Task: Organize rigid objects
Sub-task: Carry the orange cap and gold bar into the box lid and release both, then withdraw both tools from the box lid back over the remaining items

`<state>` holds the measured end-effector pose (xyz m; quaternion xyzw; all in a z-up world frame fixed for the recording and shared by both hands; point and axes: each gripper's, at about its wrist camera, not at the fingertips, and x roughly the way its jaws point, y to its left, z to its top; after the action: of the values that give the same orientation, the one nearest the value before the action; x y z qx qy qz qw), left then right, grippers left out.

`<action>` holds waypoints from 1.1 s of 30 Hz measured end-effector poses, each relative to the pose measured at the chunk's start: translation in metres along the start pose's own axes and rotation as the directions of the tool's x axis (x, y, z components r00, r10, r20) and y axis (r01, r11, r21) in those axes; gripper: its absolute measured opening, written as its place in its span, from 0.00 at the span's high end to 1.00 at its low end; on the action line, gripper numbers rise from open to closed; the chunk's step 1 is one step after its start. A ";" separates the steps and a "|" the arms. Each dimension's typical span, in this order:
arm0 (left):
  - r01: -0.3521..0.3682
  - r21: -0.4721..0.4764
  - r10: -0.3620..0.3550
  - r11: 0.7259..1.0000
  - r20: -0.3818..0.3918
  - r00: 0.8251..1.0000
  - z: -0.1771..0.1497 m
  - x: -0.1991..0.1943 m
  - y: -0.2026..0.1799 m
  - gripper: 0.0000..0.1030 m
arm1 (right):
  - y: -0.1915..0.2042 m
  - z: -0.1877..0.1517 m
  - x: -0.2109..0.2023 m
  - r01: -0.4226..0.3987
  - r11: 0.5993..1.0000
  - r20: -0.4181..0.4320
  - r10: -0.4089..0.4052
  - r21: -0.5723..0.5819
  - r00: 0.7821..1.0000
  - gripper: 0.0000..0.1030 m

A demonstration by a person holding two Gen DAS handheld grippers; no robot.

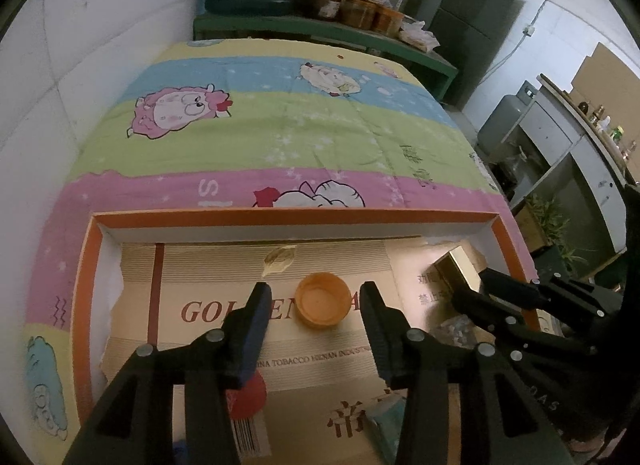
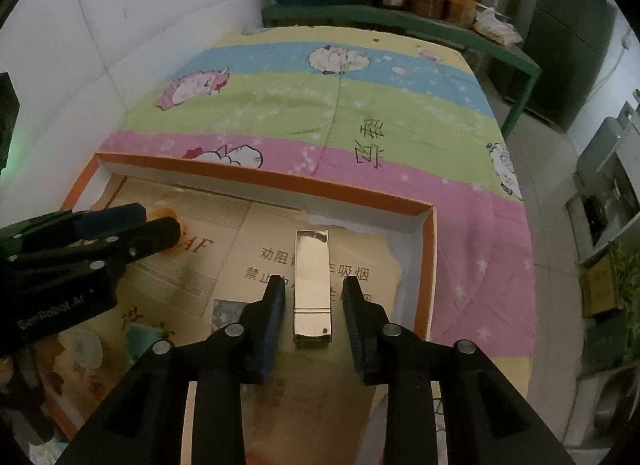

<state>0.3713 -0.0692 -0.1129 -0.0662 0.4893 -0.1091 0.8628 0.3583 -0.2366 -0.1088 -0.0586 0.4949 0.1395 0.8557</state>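
**Both grippers spread over the orange tray, cap and gold box lying free**

Your left hand-held gripper [image 1: 316, 293] hangs over the orange-rimmed tray [image 1: 288, 217], which sits on a bed covered by a striped cartoon-sheep sheet [image 1: 280, 125]. Its jaws are spread, and the orange cap [image 1: 320, 301] lies between them, open side up, on the flattened cardboard [image 1: 208, 265] that lines the tray floor. There is a visible gap on each side of the cap, so neither pad presses on it.

Your right hand-held gripper [image 2: 314, 285] points down at the right part of the same tray. Its jaws are parted too, with the gold rectangular box [image 2: 312, 285] lying lengthwise between them on the printed cardboard. You can see a narrow strip of cardboard between each pad and the box's long sides, so it is straddled, not pinched. The box's far end points toward the tray's far wall, near the torn white lining at the right corner.

From your left camera, the right hand-held gripper appears at the right edge with the gold box showing just past its tips. From your right camera, the left one comes in from the left edge, and a sliver of the orange cap [image 2: 170, 212] shows behind its fingers.

Beyond the bed, a green shelf [image 1: 320, 31] carries jars and boxes against the wall.
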 end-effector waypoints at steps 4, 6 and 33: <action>0.007 0.006 -0.007 1.000 0.016 1.000 0.000 -0.007 -0.002 0.56 | -0.001 -0.001 -0.007 -0.001 1.000 0.010 0.001 0.012 1.000 0.70; 0.008 0.010 -0.008 1.000 0.028 1.000 0.000 -0.013 -0.003 0.56 | -0.001 -0.001 -0.011 -0.002 1.000 0.015 0.002 0.016 1.000 0.70; -0.016 0.044 0.010 0.999 0.129 0.992 -0.022 -0.089 -0.012 0.56 | 0.030 -0.021 -0.076 0.009 1.000 0.079 -0.009 -0.003 0.997 0.70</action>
<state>0.3067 -0.0587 -0.0478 -0.0507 0.4307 -0.1099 0.8944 0.2956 -0.2264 -0.0529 -0.0569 0.4602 0.1388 0.8751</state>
